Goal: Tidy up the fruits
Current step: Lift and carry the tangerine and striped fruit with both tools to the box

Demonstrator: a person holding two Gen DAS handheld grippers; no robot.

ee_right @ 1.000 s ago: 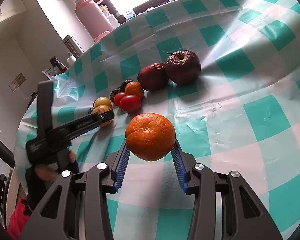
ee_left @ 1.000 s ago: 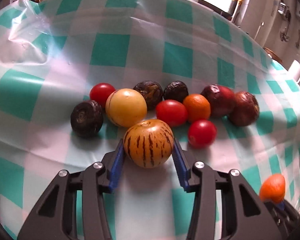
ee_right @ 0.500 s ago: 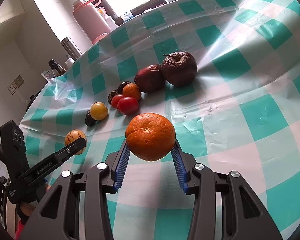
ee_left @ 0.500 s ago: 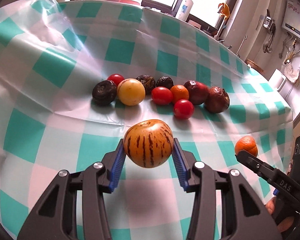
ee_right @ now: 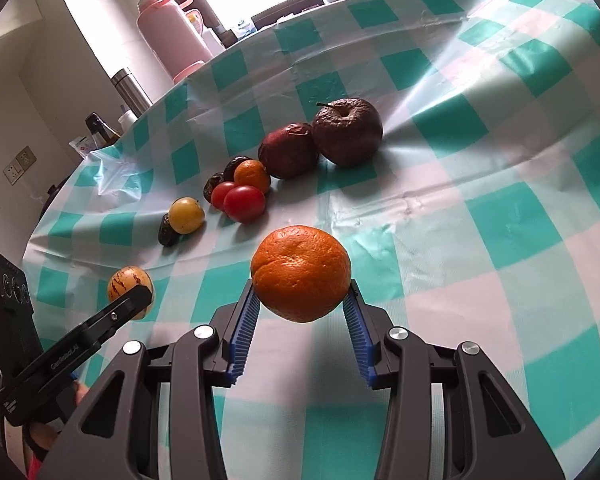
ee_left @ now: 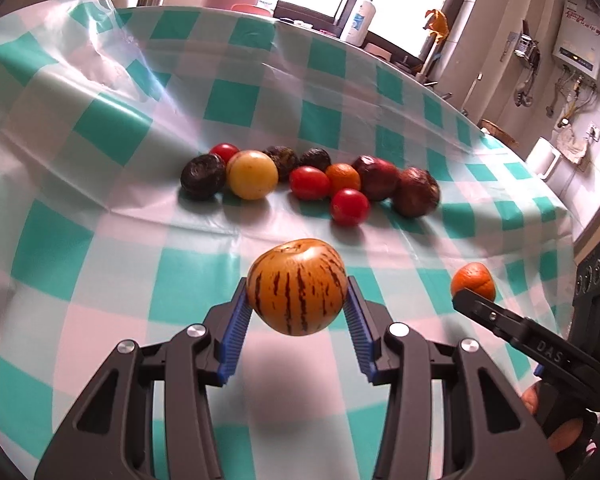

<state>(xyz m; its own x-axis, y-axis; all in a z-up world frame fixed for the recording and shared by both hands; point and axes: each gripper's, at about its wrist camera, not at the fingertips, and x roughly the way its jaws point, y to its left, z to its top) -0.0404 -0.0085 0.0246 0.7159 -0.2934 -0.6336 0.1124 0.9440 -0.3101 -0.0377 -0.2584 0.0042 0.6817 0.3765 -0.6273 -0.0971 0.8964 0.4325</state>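
Observation:
My left gripper (ee_left: 298, 300) is shut on a striped orange-yellow melon (ee_left: 297, 286), held above the checked tablecloth (ee_left: 100, 220), well short of the fruit cluster. My right gripper (ee_right: 301, 296) is shut on a large orange (ee_right: 300, 273), also lifted off the cloth. In the left wrist view that orange (ee_left: 473, 280) shows at the right, behind a black finger. The striped melon (ee_right: 130, 283) shows at the lower left of the right wrist view. On the cloth lie a yellow fruit (ee_left: 252, 175), red tomatoes (ee_left: 350, 207), a small orange (ee_left: 343, 176) and dark wrinkled fruits (ee_left: 415, 191).
A pink thermos (ee_right: 168, 36) and a steel flask (ee_right: 130, 90) stand beyond the far table edge. A white bottle (ee_left: 360, 20) sits on the window sill. A person's hand (ee_left: 556, 428) holds the right gripper at the lower right. The cloth's right edge (ee_left: 568, 216) drops off.
My left gripper has drawn back from the fruit cluster with the striped melon, so the pile now lies farther off. The right gripper with the orange has stayed put.

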